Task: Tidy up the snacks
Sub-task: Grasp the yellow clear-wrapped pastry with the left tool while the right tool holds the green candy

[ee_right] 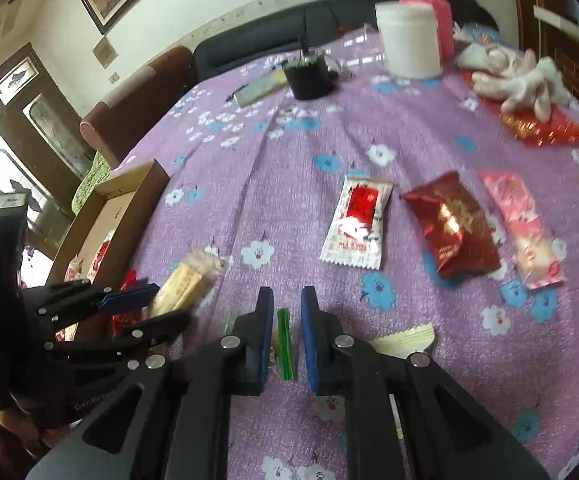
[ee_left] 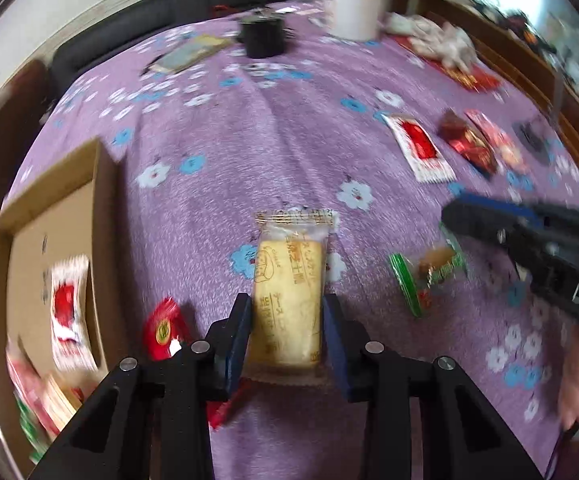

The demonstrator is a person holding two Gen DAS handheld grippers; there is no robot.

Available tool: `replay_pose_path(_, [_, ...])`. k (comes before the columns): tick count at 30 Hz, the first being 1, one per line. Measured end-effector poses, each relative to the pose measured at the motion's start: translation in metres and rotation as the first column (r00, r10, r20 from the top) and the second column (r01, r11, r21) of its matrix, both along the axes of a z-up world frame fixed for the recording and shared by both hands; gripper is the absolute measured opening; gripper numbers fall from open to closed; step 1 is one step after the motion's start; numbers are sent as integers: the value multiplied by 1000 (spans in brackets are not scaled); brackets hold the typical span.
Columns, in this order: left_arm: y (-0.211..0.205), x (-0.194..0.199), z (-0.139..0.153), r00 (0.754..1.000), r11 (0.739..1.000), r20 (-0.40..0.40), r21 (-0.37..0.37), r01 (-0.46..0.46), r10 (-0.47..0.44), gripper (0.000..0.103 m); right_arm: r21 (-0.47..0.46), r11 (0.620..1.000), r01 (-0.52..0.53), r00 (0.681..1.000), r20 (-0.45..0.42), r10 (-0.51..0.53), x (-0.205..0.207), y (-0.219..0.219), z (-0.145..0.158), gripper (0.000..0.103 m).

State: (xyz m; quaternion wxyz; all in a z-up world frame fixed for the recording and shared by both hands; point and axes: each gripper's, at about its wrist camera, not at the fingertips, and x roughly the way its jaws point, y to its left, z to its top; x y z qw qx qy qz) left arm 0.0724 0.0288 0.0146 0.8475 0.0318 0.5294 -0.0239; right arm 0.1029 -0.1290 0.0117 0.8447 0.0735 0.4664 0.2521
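Left tongs [ee_left: 287, 320] pinch my yellow plastic-wrapped biscuit bar [ee_left: 287, 300], long axis running away; brown cardboard box [ee_left: 49, 216] lies left.

A purple cloth with white and blue flowers [ee_right: 289, 184] covers the counter. At its left edge sits an open cardboard box [ee_left: 101, 216]. On the cloth lie a yellow biscuit packet [ee_left: 289, 304], a small round red packet [ee_left: 165, 328] beside the box, a green-edged snack packet [ee_left: 425, 276], a white-and-red sachet [ee_right: 355, 224], a dark red foil packet [ee_right: 451, 226] and a pink packet [ee_right: 523, 228] side by side. Farther back stand a black cup [ee_right: 309, 76], a white tub [ee_right: 409, 40] and a pink bottle [ee_right: 435, 8]; a flat packet [ee_right: 259, 86] lies near the cup, and white gloves [ee_right: 517, 76] rest on a red bag [ee_right: 545, 128].
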Motion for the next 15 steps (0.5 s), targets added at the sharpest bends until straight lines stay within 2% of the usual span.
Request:
replay_pose_path(3, [4, -3, 0, 999, 999, 30, -30, -42, 43, 40, -9, 1000, -20, 1000, -5, 20, -2, 3, -1, 30])
replay_pose_path(5, [3, -5, -2, 997, 999, 65, -25, -44, 45, 40, -35, 999, -36, 999, 19, 37, -7, 9, 2, 46])
replay_pose_path(12, [3, -12, -4, 987, 997, 141, -28, -67, 71, 36, -215, 972, -96, 989, 93, 118, -20, 36, -7, 46])
replay_pose_path(14, [-1, -13, -4, 985, 997, 155, -3, -71, 70, 36, -218, 970, -108, 985, 106, 133, -23, 38, -7, 31])
replay_pose_path(15, [-1, -13, -4, 984, 997, 159, -4, -76, 75, 36, -228, 967, -113, 984, 112, 141, -24, 39, -7, 30])
